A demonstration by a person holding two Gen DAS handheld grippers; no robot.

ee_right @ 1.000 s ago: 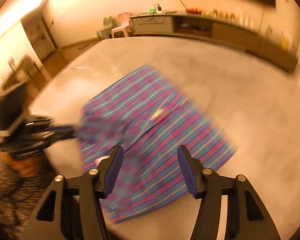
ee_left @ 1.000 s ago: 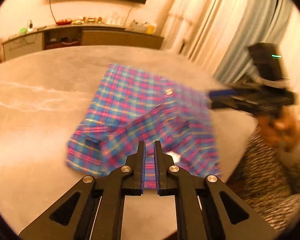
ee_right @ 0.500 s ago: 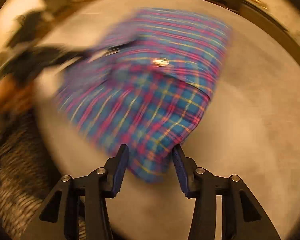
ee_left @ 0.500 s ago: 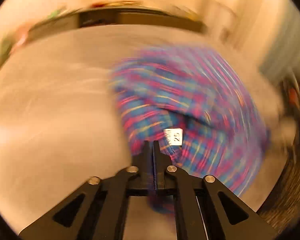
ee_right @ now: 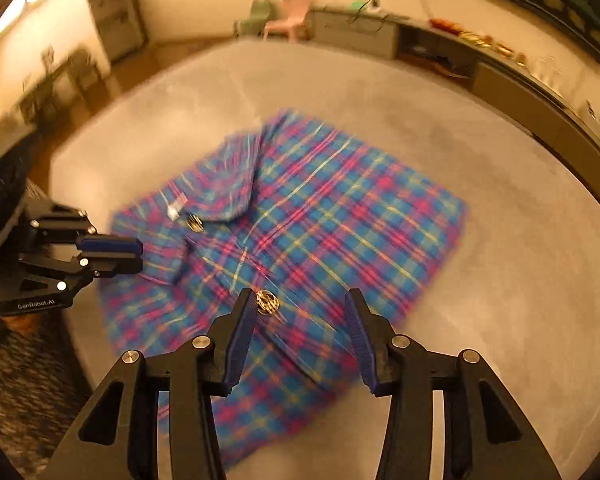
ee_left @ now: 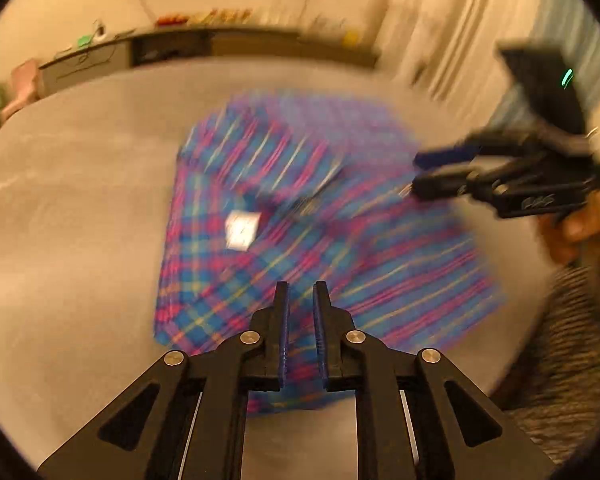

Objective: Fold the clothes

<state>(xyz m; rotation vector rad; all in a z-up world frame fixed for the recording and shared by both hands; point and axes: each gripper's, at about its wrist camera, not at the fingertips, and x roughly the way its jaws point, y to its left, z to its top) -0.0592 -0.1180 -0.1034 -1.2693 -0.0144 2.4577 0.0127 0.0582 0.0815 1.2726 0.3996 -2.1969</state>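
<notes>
A blue, pink and yellow plaid shirt (ee_left: 300, 208) (ee_right: 340, 216) lies folded on a grey round table (ee_left: 80, 200) (ee_right: 520, 280). Its white label (ee_left: 242, 230) and two brass buttons (ee_right: 267, 303) (ee_right: 195, 223) show. My left gripper (ee_left: 300, 292) (ee_right: 138, 256) is at the shirt's near edge. Its jaws are opening slightly, with only a narrow slit and plaid cloth between them. My right gripper (ee_right: 300, 304) (ee_left: 418, 174) hangs open over the shirt's front. One button sits beside its left finger and nothing is pinched.
A long low sideboard (ee_left: 220, 46) (ee_right: 500, 80) with small items runs along the far wall. Curtains (ee_left: 460, 20) hang at the right and a pink chair (ee_right: 288, 16) stands beyond the table. A person's hand (ee_left: 580, 232) and patterned clothing (ee_left: 560, 340) are at the table's edge.
The left gripper has pulled back from the label and the lifted flap now lies flat. The right gripper has narrowed its jaws and come down over the shirt near a button.
</notes>
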